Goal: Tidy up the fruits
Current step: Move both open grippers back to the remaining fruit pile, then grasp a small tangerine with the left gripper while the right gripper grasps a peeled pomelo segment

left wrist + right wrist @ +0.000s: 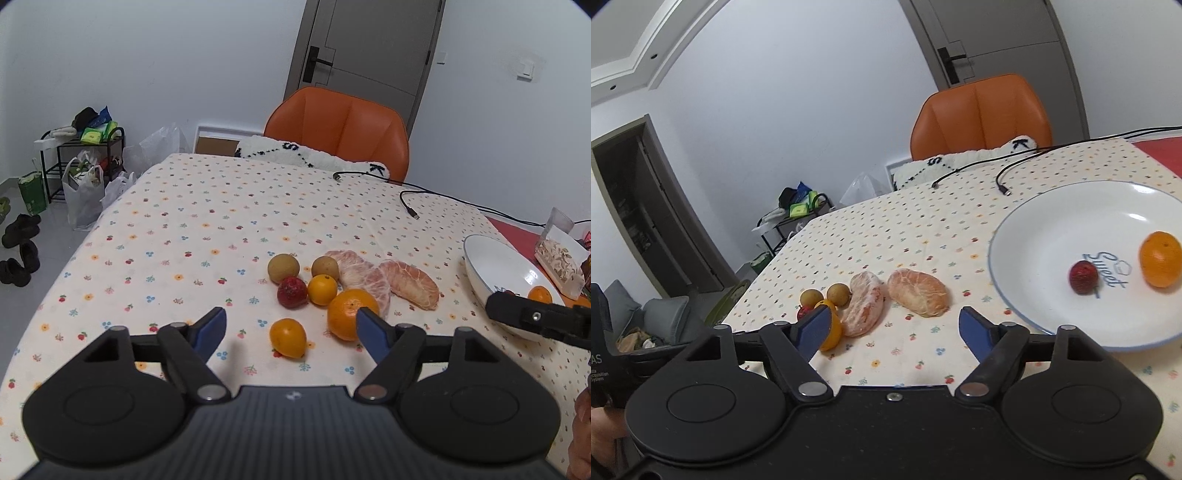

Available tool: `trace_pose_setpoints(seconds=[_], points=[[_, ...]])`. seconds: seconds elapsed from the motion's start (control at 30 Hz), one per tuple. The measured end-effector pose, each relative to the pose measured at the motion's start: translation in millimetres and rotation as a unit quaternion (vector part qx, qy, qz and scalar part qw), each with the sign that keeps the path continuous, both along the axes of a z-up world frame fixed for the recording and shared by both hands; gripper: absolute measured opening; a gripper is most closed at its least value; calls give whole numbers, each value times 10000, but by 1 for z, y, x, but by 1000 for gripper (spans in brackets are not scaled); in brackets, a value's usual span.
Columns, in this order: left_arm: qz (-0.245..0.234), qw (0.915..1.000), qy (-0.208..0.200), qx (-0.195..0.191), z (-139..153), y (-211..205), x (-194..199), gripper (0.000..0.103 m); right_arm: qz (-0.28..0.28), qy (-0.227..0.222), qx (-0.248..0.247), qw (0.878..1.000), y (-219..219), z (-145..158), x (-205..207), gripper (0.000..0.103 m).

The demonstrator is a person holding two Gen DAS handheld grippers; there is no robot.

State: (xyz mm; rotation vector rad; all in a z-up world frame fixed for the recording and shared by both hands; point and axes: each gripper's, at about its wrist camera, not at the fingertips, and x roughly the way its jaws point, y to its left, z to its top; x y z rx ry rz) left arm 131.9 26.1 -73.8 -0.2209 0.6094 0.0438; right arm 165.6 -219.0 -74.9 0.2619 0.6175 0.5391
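The left gripper (291,328) fills the bottom of the left wrist view with its blue-tipped jaws spread wide and nothing between them. Just beyond the gap, low in the centre of the frame, a small yellow-orange citrus fruit (288,338) lies on the flowered tablecloth (207,221), closer to the right jaw than the left. A larger orange (351,314) sits right of it, partly hidden by the tip of the right jaw. Behind these, toward mid-frame, are a dark red fruit (292,292), a small orange (322,290) touching it, two brown longans (283,268) (325,267), and two peeled pomelo pieces (364,278) (412,283) lying side by side. At the right edge a white plate (491,269) holds another orange (539,295), with part of the other tool across its near rim.

The right gripper (895,328) is likewise spread apart and empty at the bottom of the right wrist view. The two pomelo pieces (866,308) (918,292) lie just beyond its jaws, the right-hand one roughly in line with the gap. The left jaw tip covers part of an orange (833,330), and the longans (837,293) sit further left. At the right of the frame the white plate (1052,221), printed "Sweet", holds a red fruit (1083,277) and an orange (1160,258), well apart from the jaws.
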Motion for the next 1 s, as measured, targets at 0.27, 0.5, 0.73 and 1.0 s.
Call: trace_pose_setpoints(seconds=[0.27,0.5,0.73,1.0], points=[[31,9997,193,-152,-14,7,8,52,232,225,-46,9995,21,-6,18,63],[47,9996,193,-184,-17,14,13,22,302,389,-164,9987,42,-13,35,61],[79,9994,145,-299,-16,22,18,22,410,465,-331,9975,63,-17,47,55],[177,9988,91,-446,-18,33,22,22,520,619,-582,9950,81,-21,63,46]])
